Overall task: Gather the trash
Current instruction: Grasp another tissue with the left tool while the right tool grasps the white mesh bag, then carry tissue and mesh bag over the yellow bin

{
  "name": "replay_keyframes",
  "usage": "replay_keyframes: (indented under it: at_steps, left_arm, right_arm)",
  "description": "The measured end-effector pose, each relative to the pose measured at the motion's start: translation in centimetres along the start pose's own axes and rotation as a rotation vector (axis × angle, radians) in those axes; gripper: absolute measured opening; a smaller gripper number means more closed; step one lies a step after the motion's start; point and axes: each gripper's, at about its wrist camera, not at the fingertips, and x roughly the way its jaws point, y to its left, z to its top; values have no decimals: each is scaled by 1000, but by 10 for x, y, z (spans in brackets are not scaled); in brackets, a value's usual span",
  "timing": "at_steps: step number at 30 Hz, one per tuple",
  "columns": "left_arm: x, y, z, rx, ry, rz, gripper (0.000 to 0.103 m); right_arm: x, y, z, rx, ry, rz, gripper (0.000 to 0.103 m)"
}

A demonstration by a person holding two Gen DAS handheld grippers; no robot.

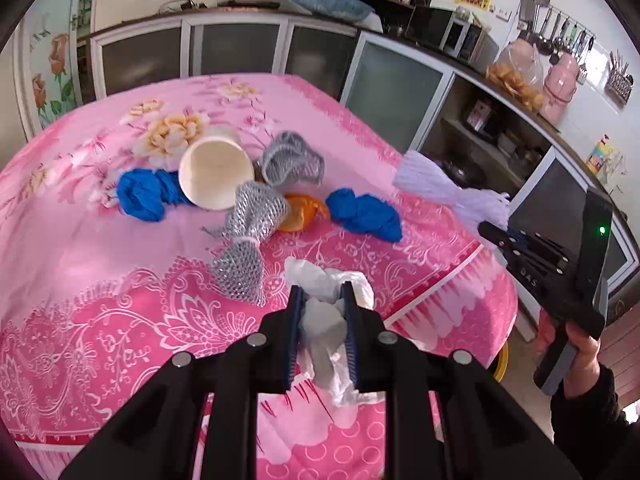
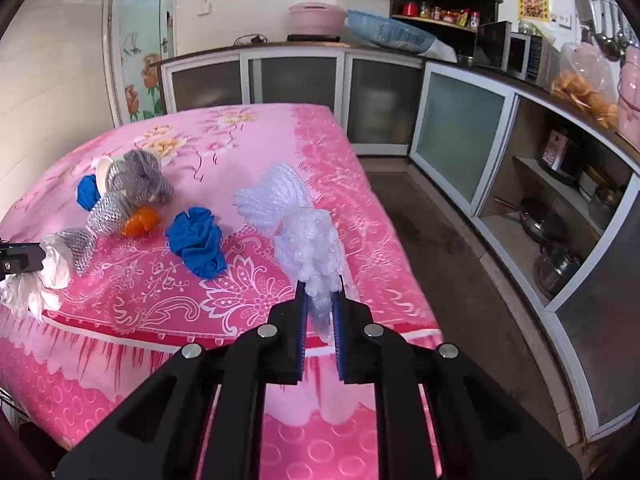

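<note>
Black and blue-padded, the left hand-held gripper [image 1: 323, 304] sits closest in its own wrist view, its jaws nearly closed and pinching a crumpled clear-white plastic bag [image 1: 326, 300] at the near edge of the tabletop [image 1: 100, 320]. That tabletop is wide and draped in a pink floral cloth that hangs over the front edge. Behind it, grey-fronted kitchen cabinets [image 2: 296, 76] run along the wall under a dark counter.

From the right wrist view, the right hand-held gripper [image 2: 320, 300] is likewise squeezed almost shut, clamped on a wad of white bubble wrap [image 2: 304, 236] that fans out above its pads, over the tabletop's right part near the front edge. The left wrist view shows that gripper off to the right, gripped by a person's hand [image 1: 568, 344] in a dark sleeve.

Loose trash remains farther back on the cloth. A cream paper cup [image 1: 216, 172] lies on its side with its mouth toward the left camera. A long silver-grey mesh net [image 1: 248, 232] stretches from beside the cup toward the bag, and a second grey mesh bundle [image 1: 292, 160] sits just right of the cup. One crumpled blue glove [image 1: 146, 196] lies left of the cup, another blue glove [image 1: 364, 214] well right of it. An orange scrap [image 1: 302, 212] peeks out between the long net and the right glove.
</note>
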Motion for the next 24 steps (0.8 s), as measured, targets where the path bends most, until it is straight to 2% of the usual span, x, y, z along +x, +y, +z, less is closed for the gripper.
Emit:
replay_keyframes:
  at_steps: [5, 9, 17, 24]
  left_arm:
    - [-13, -16, 0, 33, -27, -22, 18]
    - [-14, -47, -1, 92, -42, -68, 18]
    - [2, -135, 0, 220, -42, -200, 18]
    - [23, -213, -6, 316, -22, -295, 18]
  right_arm:
    - [-32, -17, -4, 40, -26, -17, 10]
    - [-60, -41, -17, 67, -34, -70, 10]
    - [-120, -102, -65, 157, -30, -202, 10]
    - [-156, -144, -104, 229, -21, -308, 10]
